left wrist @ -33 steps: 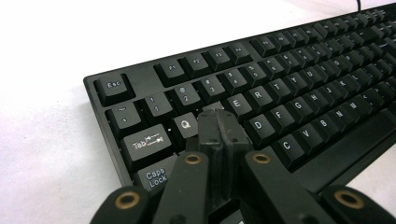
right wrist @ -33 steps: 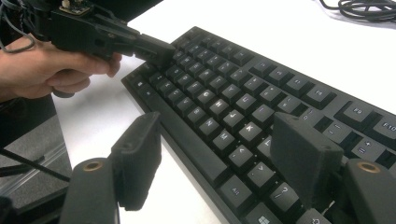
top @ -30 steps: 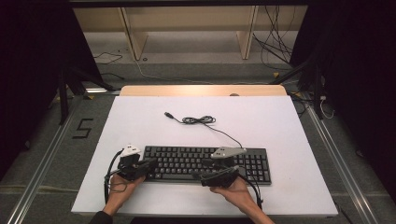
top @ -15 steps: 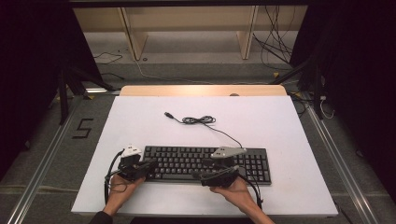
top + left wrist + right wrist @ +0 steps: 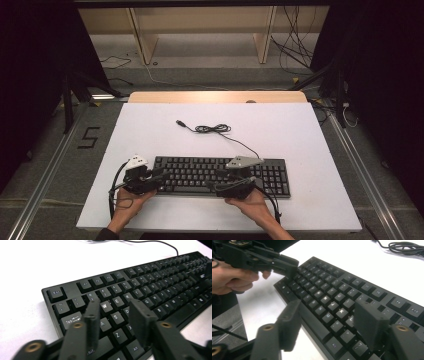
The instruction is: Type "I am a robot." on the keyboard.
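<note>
Lying flat on the white table (image 5: pixel 300 130), the black keyboard (image 5: pixel 220 175) sits toward the table's near edge, its cable (image 5: pixel 215 129) coiled just beyond its far side. The left gripper (image 5: pixel 156 181) hovers over the keyboard's left end, above the letter keys near Tab; its jaws have just been opening and stand apart with nothing pinched between them. The right gripper (image 5: pixel 220 186) hangs over the keyboard's front edge, right of the middle; its jaws have just been closing, yet remain spread, gripping nothing.
</note>
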